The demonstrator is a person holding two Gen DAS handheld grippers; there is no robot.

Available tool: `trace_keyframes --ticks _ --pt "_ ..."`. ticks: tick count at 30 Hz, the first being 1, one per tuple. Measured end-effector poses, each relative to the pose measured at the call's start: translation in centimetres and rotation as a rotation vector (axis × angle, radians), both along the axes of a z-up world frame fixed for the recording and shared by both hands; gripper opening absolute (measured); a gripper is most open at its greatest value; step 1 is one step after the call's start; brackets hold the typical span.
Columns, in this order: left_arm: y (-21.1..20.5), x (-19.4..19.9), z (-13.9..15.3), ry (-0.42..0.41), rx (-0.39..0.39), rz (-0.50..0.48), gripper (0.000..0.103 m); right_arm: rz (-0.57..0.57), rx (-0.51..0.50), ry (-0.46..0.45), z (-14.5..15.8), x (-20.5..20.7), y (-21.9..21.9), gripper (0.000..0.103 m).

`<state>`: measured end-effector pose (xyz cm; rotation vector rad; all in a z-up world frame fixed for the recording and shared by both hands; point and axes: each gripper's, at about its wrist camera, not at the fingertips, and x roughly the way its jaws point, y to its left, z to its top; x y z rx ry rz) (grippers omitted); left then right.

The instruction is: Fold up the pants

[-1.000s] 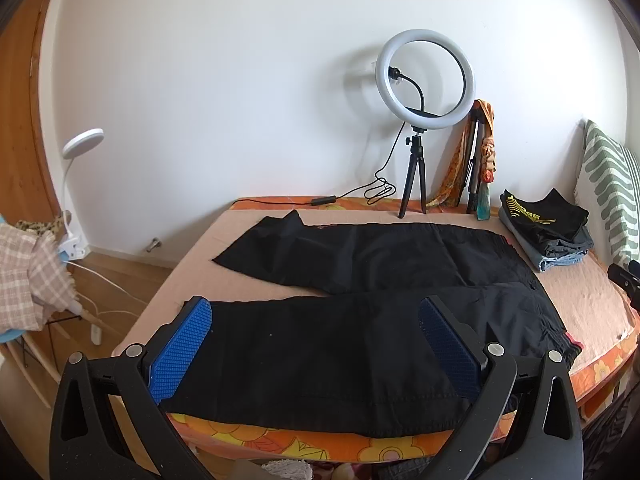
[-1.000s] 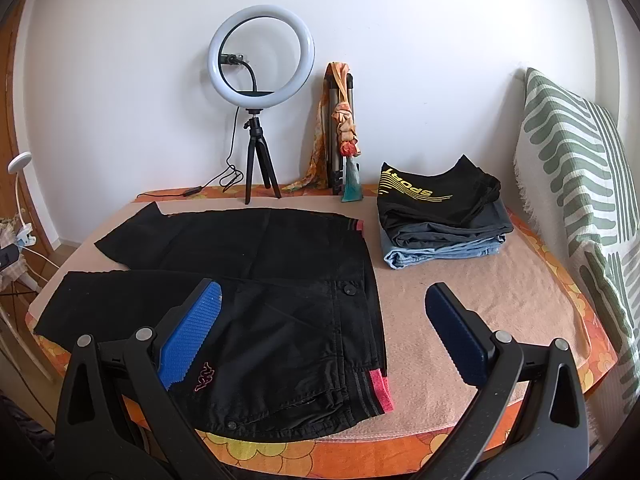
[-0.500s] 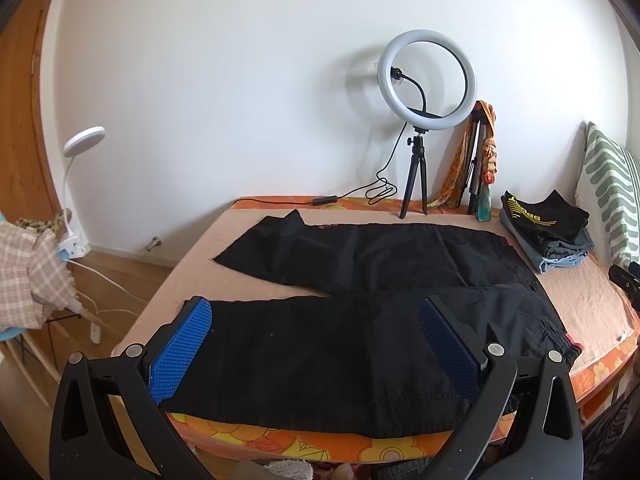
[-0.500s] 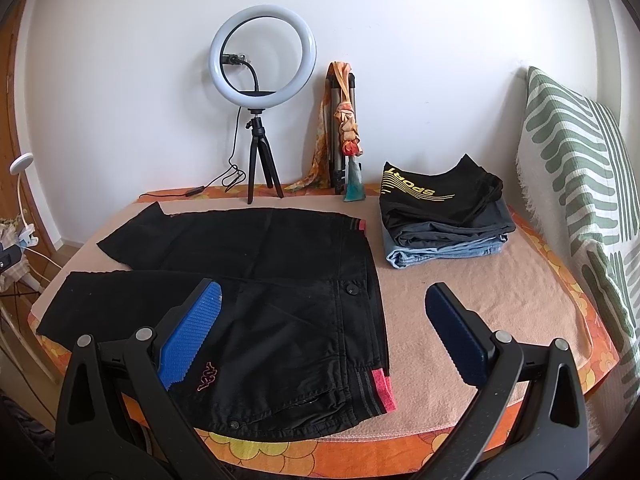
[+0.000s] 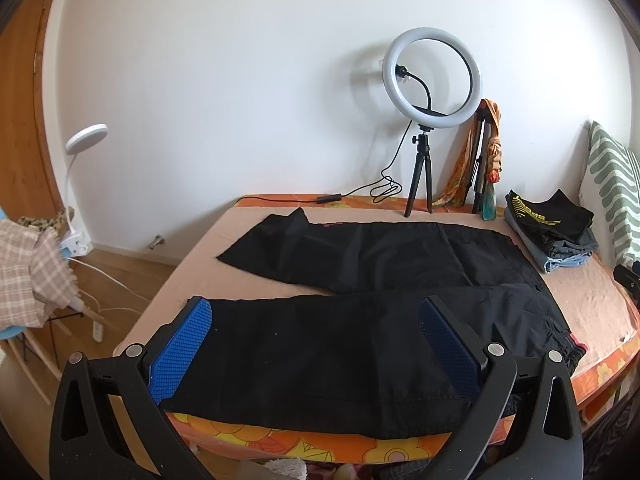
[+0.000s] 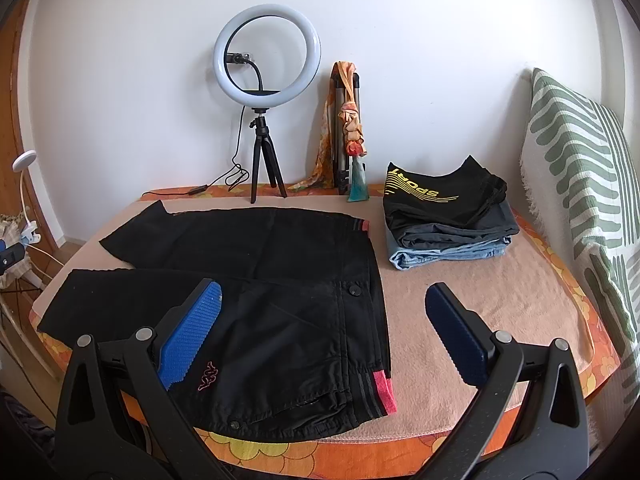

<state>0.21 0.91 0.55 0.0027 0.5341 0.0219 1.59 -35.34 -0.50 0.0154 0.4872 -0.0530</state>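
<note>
Black pants [image 5: 340, 332] lie flat on the bed, legs spread apart to the left, waistband with a red stripe [image 6: 382, 394] to the right. My left gripper [image 5: 316, 344] is open and empty, held above the near leg by the bed's front edge. My right gripper [image 6: 322, 332] is open and empty, held above the waist end of the pants [image 6: 280, 320]. Neither touches the cloth.
A ring light on a tripod [image 6: 266, 120] stands at the back by the wall, with a folded tripod and scarf [image 6: 348, 140] beside it. A stack of folded clothes [image 6: 448, 220] sits at back right. A striped pillow [image 6: 580, 200] lines the right side. A desk lamp [image 5: 80, 168] stands left of the bed.
Both grippers have drifted very slightly; the views are almost the same. The pants have not moved.
</note>
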Motion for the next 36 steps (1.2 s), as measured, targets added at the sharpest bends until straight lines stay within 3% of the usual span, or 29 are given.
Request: trace_keyframes --ticks 14,20,25,30,36 --pt "1.4 1.3 -1.7 0.064 0.017 0.015 0.103 0.044 -0.015 0.010 -0.2 0.9 -0.7 0.103" --pt "3.3 2.8 -3.6 0.138 -0.046 -0.056 0.102 0.159 -0.058 0.037 -0.9 1.3 -0.5 0.103" --pt "4.9 3.4 -3.7 0.140 0.066 -0.024 0.093 0.298 -0.077 0.066 -2.5 1.1 -1.2 0.103" --pt "6.1 3.7 -3.2 0.181 0.105 -0.035 0.081 0.394 -0.116 0.183 -5.0 1.4 -2.0 0.103" --pt "6.9 4.1 -3.5 0.230 0.126 -0.042 0.078 0.542 -0.176 0.363 -9.2 1.7 -0.4 0.102"
